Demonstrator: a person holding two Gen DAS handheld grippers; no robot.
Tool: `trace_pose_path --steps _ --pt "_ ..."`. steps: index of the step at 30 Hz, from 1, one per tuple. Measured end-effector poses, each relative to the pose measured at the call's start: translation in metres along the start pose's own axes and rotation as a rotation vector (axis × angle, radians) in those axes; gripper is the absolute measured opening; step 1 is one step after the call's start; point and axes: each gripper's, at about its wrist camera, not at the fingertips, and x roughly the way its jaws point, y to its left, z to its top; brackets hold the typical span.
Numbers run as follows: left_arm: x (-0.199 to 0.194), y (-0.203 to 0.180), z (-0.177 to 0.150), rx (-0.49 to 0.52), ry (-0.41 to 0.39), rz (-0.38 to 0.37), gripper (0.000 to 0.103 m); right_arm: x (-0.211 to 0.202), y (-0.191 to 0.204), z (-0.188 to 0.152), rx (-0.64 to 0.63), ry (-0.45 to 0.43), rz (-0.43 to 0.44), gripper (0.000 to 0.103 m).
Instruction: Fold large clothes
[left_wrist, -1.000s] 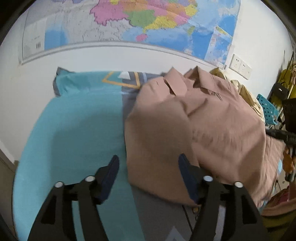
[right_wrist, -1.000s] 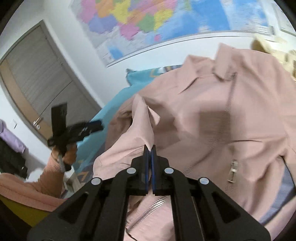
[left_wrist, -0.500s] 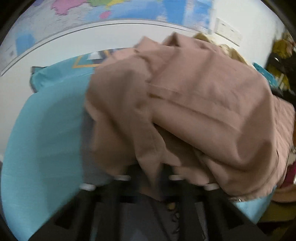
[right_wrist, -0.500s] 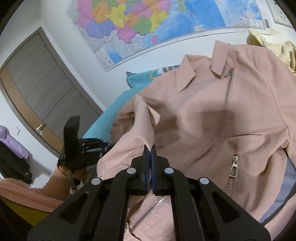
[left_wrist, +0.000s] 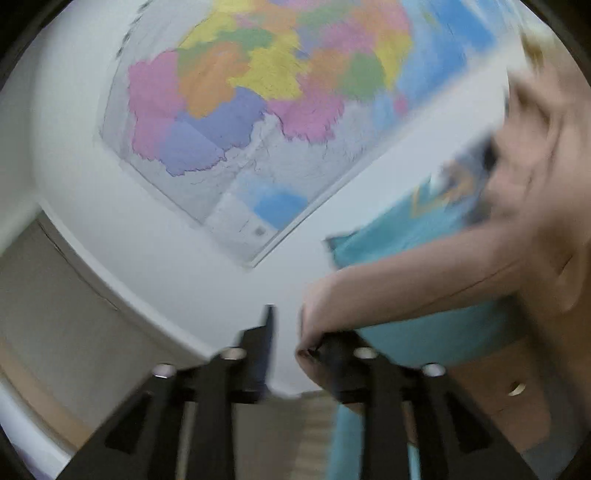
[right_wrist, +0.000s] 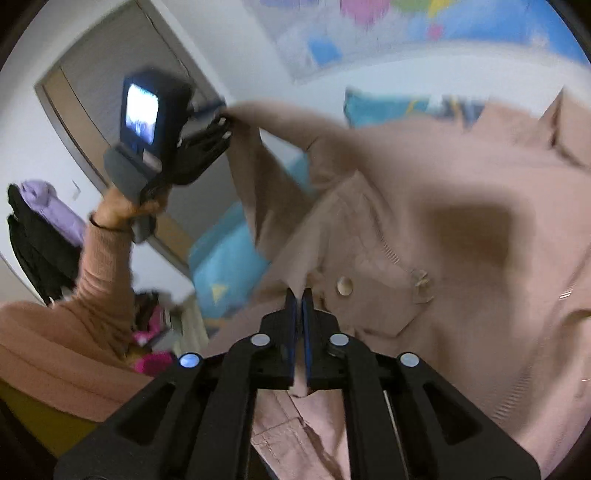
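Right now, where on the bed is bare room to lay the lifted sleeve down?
Bare turquoise bed sheet lies left of the dusty-pink zip jacket, under its raised sleeve, and a strip by the white wall. Jacket crowds the right.

The jacket (right_wrist: 436, 206) lay spread on the bed (right_wrist: 229, 266), covering most of it. Its sleeve (left_wrist: 424, 280) stretched away to the left, up off the bed, to the left tongs (right_wrist: 218, 125). The right tongs (right_wrist: 299, 299) sat at the jacket's near edge, cloth between the jaws. A map (left_wrist: 258, 110) hung on the wall (left_wrist: 221, 258) behind the bed, and a door (right_wrist: 99, 92) stood to the left.
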Motion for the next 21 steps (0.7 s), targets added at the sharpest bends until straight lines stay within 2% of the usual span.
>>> trace_pose_path --steps 1,2,3,4,5,6,7,9,10,13,15,19,20,21 --pt "0.009 -0.014 -0.008 0.015 0.04 -0.067 0.031 0.012 -0.002 -0.003 0.001 0.038 -0.006 0.013" --pt "0.016 -0.024 -0.017 0.0 0.08 -0.167 0.032 0.017 -0.004 -0.005 0.008 0.056 -0.006 0.026" --pt "0.02 -0.028 -0.024 -0.03 0.104 -0.235 0.035 0.017 -0.007 -0.009 0.024 0.065 -0.013 0.043" --pt "0.026 -0.031 -0.033 -0.09 0.135 -0.36 0.04 0.01 -0.009 -0.012 0.028 0.052 -0.025 0.046" --pt "0.026 -0.029 -0.04 -0.143 0.147 -0.451 0.043 -0.002 -0.012 -0.015 0.033 0.03 -0.029 0.045" --pt "0.024 -0.024 -0.047 -0.204 0.145 -0.531 0.049 -0.016 -0.015 -0.018 0.042 0.005 -0.041 0.047" --pt "0.018 -0.016 -0.054 -0.278 0.125 -0.618 0.059 -0.038 -0.019 -0.024 0.056 -0.037 -0.073 0.049" --pt "0.002 -0.001 -0.066 -0.373 0.051 -0.777 0.066 -0.077 -0.029 -0.037 0.09 -0.117 -0.149 0.06" --pt "-0.01 0.005 -0.071 -0.41 -0.004 -0.849 0.07 -0.105 -0.039 -0.05 0.133 -0.167 -0.222 0.061" --pt "-0.038 0.006 -0.081 -0.459 -0.105 -1.001 0.082 -0.155 -0.069 -0.085 0.259 -0.221 -0.405 0.069" --pt "-0.049 -0.008 -0.083 -0.449 -0.117 -1.07 0.082 -0.168 -0.085 -0.107 0.333 -0.206 -0.476 0.073" --pt "-0.062 -0.046 -0.08 -0.402 -0.058 -1.13 0.085 -0.161 -0.107 -0.136 0.399 -0.147 -0.483 0.074" --pt "-0.063 -0.052 -0.082 -0.401 -0.045 -1.141 0.085 -0.157 -0.11 -0.139 0.403 -0.136 -0.483 0.073" --pt "-0.061 -0.062 -0.079 -0.4 -0.016 -1.167 0.085 -0.153 -0.112 -0.141 0.399 -0.138 -0.471 0.065"
